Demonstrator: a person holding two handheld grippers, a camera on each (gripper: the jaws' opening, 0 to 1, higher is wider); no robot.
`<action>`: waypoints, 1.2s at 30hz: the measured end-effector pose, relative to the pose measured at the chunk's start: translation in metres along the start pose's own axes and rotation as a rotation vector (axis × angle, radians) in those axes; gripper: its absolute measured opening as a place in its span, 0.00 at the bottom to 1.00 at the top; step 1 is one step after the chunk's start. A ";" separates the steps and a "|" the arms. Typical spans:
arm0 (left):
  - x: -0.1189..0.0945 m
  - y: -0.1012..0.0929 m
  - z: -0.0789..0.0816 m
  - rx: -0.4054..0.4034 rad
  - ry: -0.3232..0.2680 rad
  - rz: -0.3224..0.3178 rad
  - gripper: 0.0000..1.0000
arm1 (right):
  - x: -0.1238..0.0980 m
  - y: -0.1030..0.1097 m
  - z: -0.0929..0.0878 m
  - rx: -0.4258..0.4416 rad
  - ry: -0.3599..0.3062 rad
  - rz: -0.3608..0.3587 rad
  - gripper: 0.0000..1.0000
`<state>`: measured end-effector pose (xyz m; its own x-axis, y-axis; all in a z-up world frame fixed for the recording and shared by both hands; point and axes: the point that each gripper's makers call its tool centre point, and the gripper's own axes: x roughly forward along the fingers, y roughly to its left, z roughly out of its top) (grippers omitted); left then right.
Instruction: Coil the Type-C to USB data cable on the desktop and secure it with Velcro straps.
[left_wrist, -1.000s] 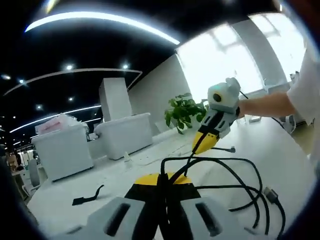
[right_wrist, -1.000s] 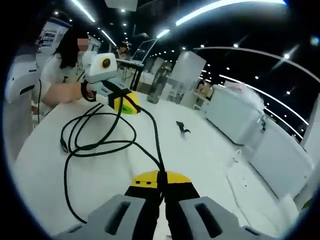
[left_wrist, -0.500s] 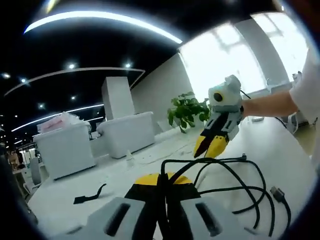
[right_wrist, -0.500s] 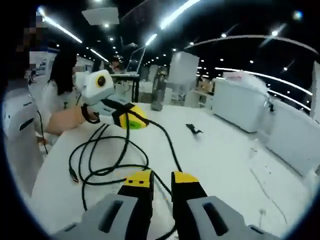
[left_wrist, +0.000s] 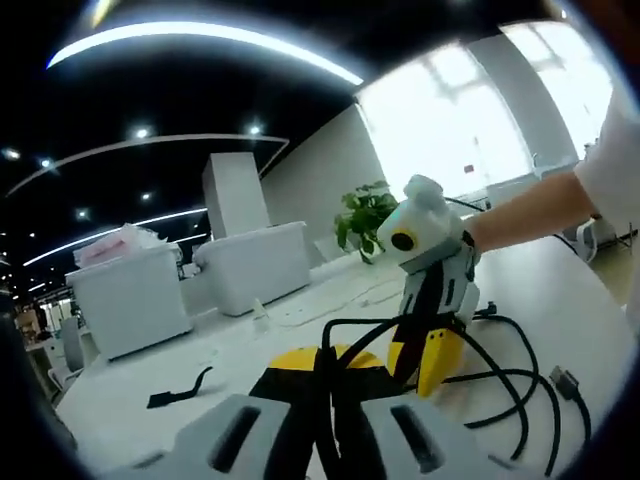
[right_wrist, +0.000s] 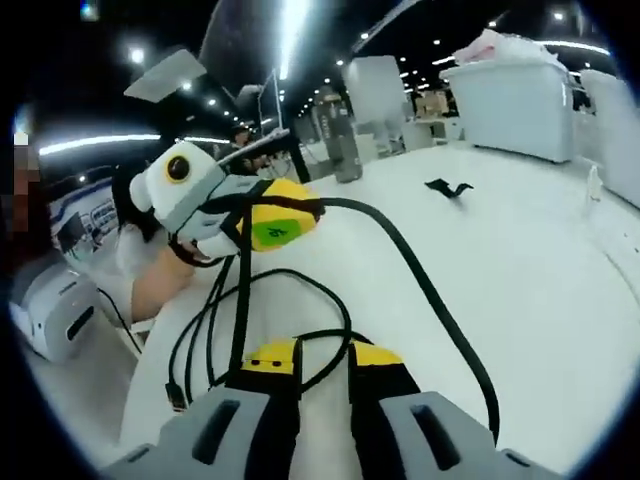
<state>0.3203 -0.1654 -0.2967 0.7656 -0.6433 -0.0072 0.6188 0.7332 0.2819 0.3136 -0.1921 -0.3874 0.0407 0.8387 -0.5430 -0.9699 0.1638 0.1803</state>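
Cable (left_wrist: 500, 345), black, pinched between the closed left tongs (left_wrist: 330, 362) in the left gripper view, rising out of the yellow-tipped jaws and arching over to the right before dropping onto the white surface (left_wrist: 120, 395). Seen from the right gripper view as well: same left tongs (right_wrist: 285, 222) at upper left, yellow tips shut on the cable (right_wrist: 430, 300), a hand (right_wrist: 165, 275) behind the grey body. Runs from there as one long strand toward the lower right, ending near the bottom edge beside the right jaw. Loose loops below the left tongs, long axis roughly along the line toward the right camera, one loop passing across the gap of the right tongs (right_wrist: 322, 352). Right tongs apart, yellow tips with a clear gap, jaws standing on either side of a loop; contact with it cannot be told.

In the left gripper view, right tongs (left_wrist: 425, 362) pointing down at the surface among the loops, tips parted, a bare forearm (left_wrist: 520, 208) reaching in from the right. USB plug (left_wrist: 565, 380) lying on the surface at far right, at the end of an outer loop.

Velcro strap (left_wrist: 180, 390), a small dark strip, lying well apart from the loops at lower left; same strap (right_wrist: 448, 187) far off at upper right in the right gripper view. White bins (left_wrist: 130, 300) and a potted plant (left_wrist: 362, 218) beyond the surface.
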 end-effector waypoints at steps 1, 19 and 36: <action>0.000 0.000 0.000 0.000 -0.001 0.000 0.05 | 0.000 0.000 0.006 -0.023 -0.034 -0.005 0.15; 0.001 -0.004 -0.008 -0.032 0.026 -0.015 0.10 | -0.045 0.000 0.064 -0.446 -0.138 -0.216 0.03; 0.001 0.004 -0.019 0.078 0.081 -0.036 0.08 | -0.050 0.019 0.079 -0.454 -0.232 -0.157 0.04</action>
<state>0.3272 -0.1594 -0.3134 0.7570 -0.6464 -0.0957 0.6328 0.6887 0.3539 0.3119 -0.1900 -0.2920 0.1955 0.9235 -0.3299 -0.9521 0.0981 -0.2897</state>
